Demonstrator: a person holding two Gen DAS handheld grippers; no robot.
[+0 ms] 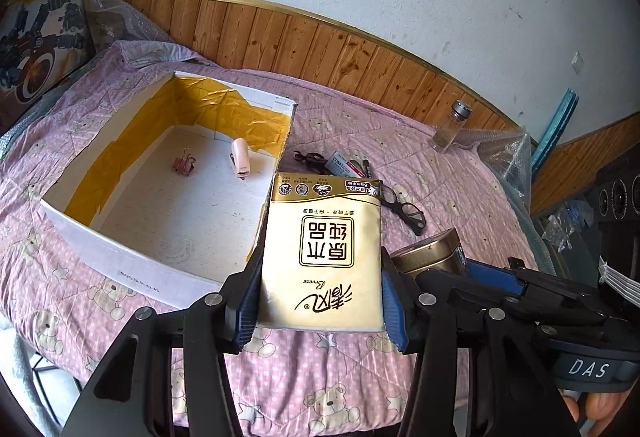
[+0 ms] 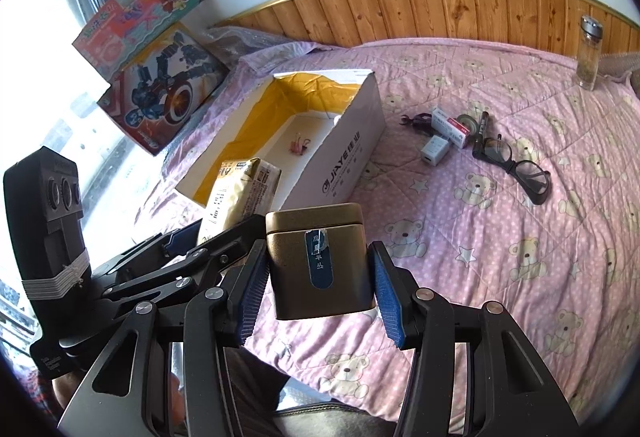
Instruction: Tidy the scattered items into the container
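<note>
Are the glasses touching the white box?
Apart. The right wrist view shows the glasses lying on the pink bedspread, well clear of the white box.

One box point(image 2: 344, 141), one tissue pack point(image 1: 320, 249), one tin point(image 2: 320, 261), one glasses point(image 2: 516, 165), one bottle point(image 2: 589, 53)

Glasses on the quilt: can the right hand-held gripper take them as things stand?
Probably not yet. The right hand-held gripper is shut on the gold tin, so it is occupied; the glasses lie uncovered.
</note>
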